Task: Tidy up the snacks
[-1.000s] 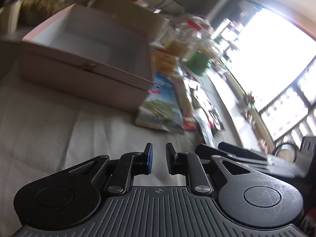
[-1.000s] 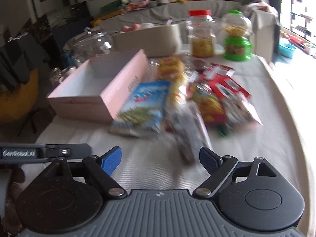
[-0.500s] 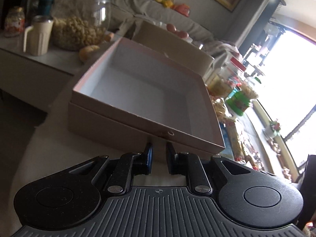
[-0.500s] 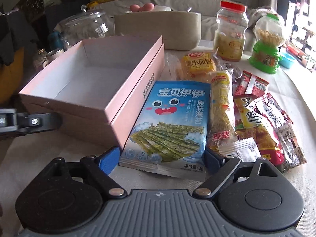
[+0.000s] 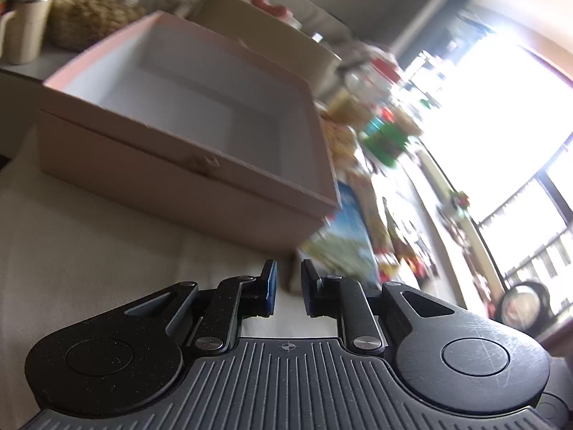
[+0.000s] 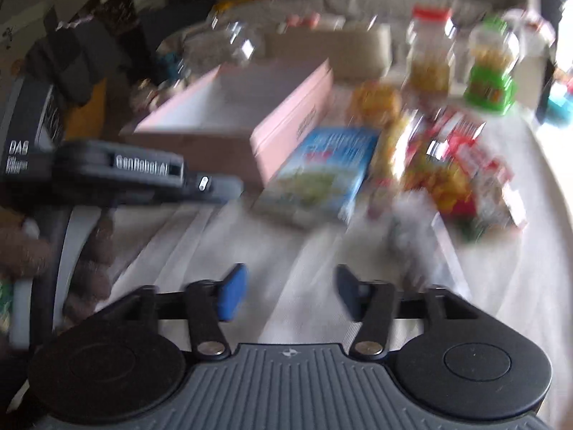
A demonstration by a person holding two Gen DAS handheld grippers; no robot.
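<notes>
The blue seaweed snack packet (image 6: 322,172) lies flat on the cloth-covered tabletop (image 6: 293,251), just right of centre in the right wrist view. Its long axis runs from the lower left toward the upper right of that frame, one short end toward the camera, and its left edge sits just beside the pink box (image 6: 250,114). The box is open at the top with a white inside, and its long side runs the same way as the packet. To the right of the packet a blurred heap of red and yellow snack packets (image 6: 454,172) spreads toward the right edge. Behind them, at upper right, stand a red-lidded jar (image 6: 429,53) and a green-based jar (image 6: 492,61).

The left wrist view shows the box (image 5: 200,122) from low and close, filling the upper left. The seaweed packet (image 5: 343,243) appears only as a strip past the box's right corner. Bright windows at right wash out that side. A glass jar (image 5: 96,10) and a cream mug (image 5: 25,28) sit at upper left.

Only the right wrist view shows the left tool from outside, a dark body entering from the left edge with brown gloved fingers (image 6: 89,268) below it.

The left hand-held gripper (image 5: 288,283) hangs low over the cloth with a narrow gap between its jaws, grasping nothing. The right hand-held gripper (image 6: 290,294) is spread wide above bare cloth, released.
</notes>
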